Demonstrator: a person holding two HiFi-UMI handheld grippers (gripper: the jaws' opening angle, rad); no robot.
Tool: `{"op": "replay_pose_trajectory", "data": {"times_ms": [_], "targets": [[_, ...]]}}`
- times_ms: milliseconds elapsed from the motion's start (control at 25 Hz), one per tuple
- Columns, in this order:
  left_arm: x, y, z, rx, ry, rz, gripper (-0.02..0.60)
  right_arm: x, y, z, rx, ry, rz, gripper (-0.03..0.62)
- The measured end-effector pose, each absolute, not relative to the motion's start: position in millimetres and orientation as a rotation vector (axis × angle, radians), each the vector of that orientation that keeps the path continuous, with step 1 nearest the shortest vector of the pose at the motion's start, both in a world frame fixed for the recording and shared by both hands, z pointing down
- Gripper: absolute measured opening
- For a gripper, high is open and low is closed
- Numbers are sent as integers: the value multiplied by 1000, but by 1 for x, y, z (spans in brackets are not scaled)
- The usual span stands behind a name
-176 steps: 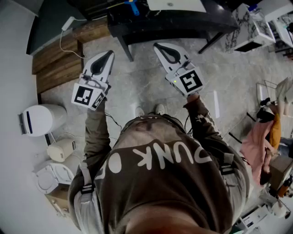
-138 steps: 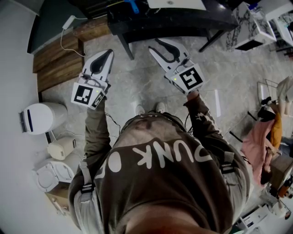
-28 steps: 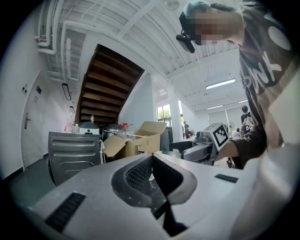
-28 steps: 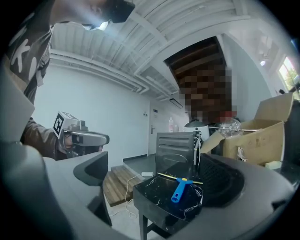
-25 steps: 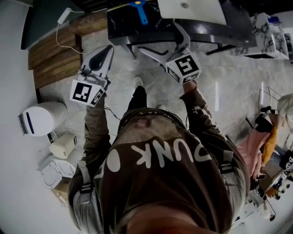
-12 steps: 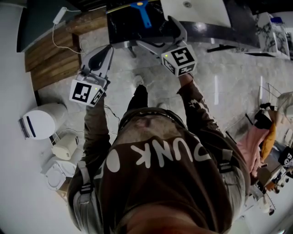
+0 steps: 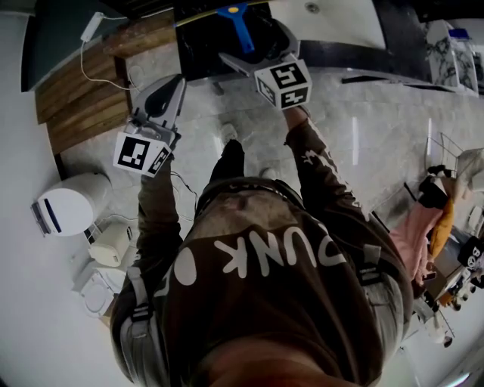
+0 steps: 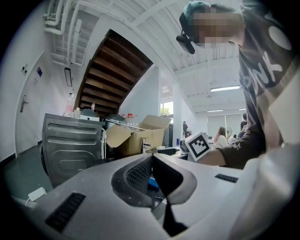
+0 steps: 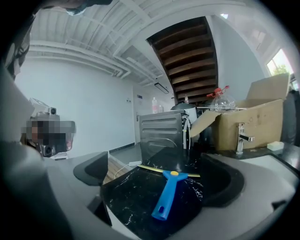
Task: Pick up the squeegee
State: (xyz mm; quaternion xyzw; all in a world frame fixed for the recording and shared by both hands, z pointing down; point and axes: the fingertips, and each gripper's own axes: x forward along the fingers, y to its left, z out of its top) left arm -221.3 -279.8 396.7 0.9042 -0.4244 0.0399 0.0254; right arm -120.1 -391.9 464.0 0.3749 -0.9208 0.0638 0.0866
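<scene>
A squeegee (image 7: pixel 241 28) with a blue handle and a yellow-edged blade lies flat on the black marble counter (image 7: pixel 198 41). In the right gripper view the squeegee (image 9: pixel 168 195) points its handle toward me. My right gripper (image 7: pixel 248 41) is open above the counter's near edge, its jaws standing on either side of the handle's end without touching it. In its own view the right gripper (image 9: pixel 157 180) holds nothing. My left gripper (image 7: pixel 176 82) is shut and empty, held over the floor left of the counter. In the left gripper view the left gripper (image 8: pixel 152 157) has its jaws pressed together.
A white sink basin (image 7: pixel 336 17) sits in the counter right of the squeegee, with a faucet (image 9: pixel 242 136) behind it. A metal appliance (image 9: pixel 161 127) and a cardboard box (image 9: pixel 262 115) stand beyond the counter. Wooden steps (image 7: pixel 76 98), a white bin (image 7: pixel 64 212) and a clothes rack (image 7: pixel 442 204) flank me.
I have stepped up to the counter. My right gripper opened and moved forward and left until its jaws flank the squeegee handle. The left gripper stayed shut, hardly moving.
</scene>
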Motion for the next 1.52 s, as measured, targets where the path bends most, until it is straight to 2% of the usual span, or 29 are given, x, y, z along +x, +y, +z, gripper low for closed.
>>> {"op": "replay_pose_trajectory", "data": {"times_ms": [1000,1520], "targets": [[-247,-314,411,2773,-1265,112,2,-139,-481,556,1270,-2444,420,594],[-256,-320,415,2770,-1246,93,2,-138,-487,594,1295,-2280,581,594]]}}
